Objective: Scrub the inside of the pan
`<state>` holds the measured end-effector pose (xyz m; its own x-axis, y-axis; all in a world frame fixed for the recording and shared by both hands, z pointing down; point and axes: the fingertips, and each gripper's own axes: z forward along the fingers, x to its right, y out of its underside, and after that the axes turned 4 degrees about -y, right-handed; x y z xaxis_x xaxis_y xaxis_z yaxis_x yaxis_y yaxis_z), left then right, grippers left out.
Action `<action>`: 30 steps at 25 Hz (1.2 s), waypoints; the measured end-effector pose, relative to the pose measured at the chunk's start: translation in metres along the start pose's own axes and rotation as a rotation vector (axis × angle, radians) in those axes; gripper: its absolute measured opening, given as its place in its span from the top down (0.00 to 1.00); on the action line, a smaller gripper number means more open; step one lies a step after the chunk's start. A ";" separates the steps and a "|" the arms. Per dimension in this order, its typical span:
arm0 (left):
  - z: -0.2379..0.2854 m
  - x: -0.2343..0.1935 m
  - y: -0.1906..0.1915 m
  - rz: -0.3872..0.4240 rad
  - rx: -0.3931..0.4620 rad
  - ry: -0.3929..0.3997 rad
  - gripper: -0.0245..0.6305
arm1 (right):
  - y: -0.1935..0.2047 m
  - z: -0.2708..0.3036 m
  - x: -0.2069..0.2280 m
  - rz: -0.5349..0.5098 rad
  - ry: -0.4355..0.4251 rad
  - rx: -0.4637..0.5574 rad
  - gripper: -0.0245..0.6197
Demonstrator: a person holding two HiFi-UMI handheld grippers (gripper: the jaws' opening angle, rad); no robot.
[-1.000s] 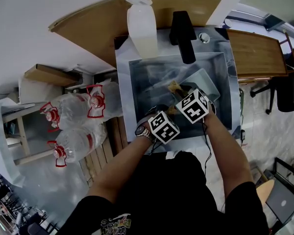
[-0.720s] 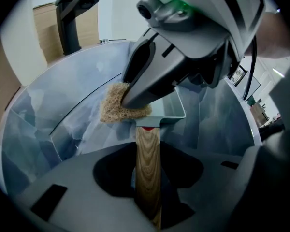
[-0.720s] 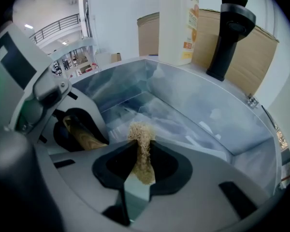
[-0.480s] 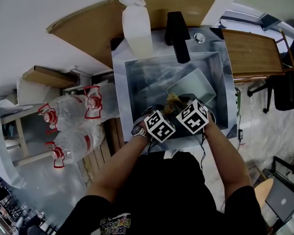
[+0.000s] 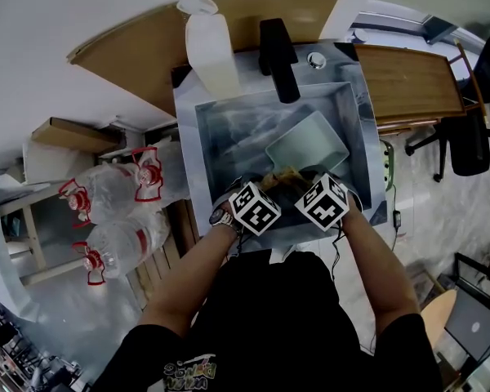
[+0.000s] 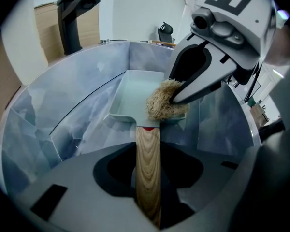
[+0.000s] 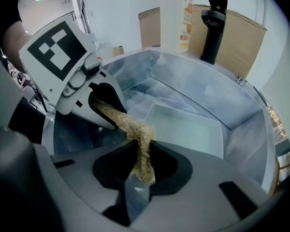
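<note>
A pale green square pan (image 5: 308,147) lies in the steel sink (image 5: 189,137), its wooden handle (image 6: 148,166) pointing toward me. My left gripper (image 5: 269,188) is shut on that handle (image 7: 105,111). My right gripper (image 5: 300,183) is shut on a tan fibrous scrubber (image 7: 141,151). The scrubber (image 6: 162,105) rests on the pan's near rim (image 6: 130,114), right where the handle joins it. In the left gripper view the right gripper (image 6: 183,93) reaches in from the upper right. In the right gripper view the left gripper (image 7: 104,105) comes in from the left, and the pan's inside (image 7: 188,127) looks bare.
A black faucet (image 5: 278,60) and a tall translucent bottle (image 5: 208,51) stand at the sink's back edge. Large water bottles (image 5: 114,211) lie on the floor to the left. A wooden counter (image 5: 412,80) runs to the right. The sink walls closely surround the pan.
The right gripper has drawn the scrubber back toward me, from mid-pan to the near rim by the handle. The left gripper keeps its hold on the handle.
</note>
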<state>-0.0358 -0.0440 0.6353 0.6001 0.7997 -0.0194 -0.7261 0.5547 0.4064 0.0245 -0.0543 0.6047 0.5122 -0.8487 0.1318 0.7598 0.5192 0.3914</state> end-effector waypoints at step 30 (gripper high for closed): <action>0.002 0.007 0.002 -0.011 -0.003 0.030 0.72 | 0.057 -0.014 0.129 0.250 0.530 -0.177 0.82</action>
<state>-0.0327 -0.0376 0.6378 0.5974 0.8003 -0.0512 -0.7208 0.5638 0.4032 0.1393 -0.1333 0.6316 0.7786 -0.5571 -0.2888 0.6225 0.7438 0.2434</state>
